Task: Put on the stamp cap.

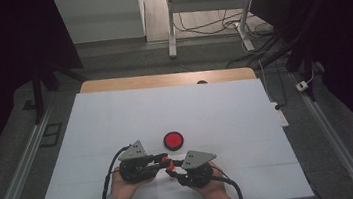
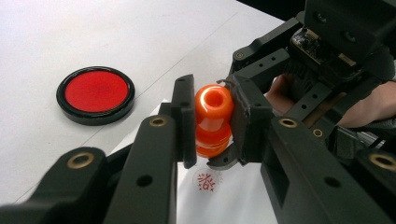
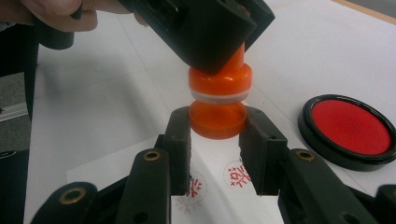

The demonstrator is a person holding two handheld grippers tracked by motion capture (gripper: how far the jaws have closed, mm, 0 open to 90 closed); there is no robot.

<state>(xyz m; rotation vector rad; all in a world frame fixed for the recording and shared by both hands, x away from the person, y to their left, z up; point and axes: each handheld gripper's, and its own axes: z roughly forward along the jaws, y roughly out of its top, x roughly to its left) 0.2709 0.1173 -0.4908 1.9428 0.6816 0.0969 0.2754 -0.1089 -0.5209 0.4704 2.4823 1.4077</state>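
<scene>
- White paper sheeting covers the table across the middle of the high view, with a dim room, desk legs and cables along the upper edge.
- Low and centre in that view, the two hands hold their grippers nose to nose over a smaller white sheet of paper that carries round red stamp prints.
- Between them sits the orange plastic hourglass-shaped stamp, lifted clear of the sheet.
- Seen in the left gripper view, the left gripper is clamped on the stamp's body, its pads pressing both sides.
- Seen in the right gripper view, the right gripper grips the translucent orange lower part, which looks like a cap, just under the pale seam.
- At the right of that view, a round black-rimmed red ink pad lies open on the table, near but apart from the stamp.
- Risks, as I judge them: the glossy, curved plastic could slide out of either pair of pads if the hands pull off-axis.
- A sudden release of the lower part could jerk the stamp downwards and smear the fresh prints.
- Swinging wide could also knock the ink pad.
</scene>
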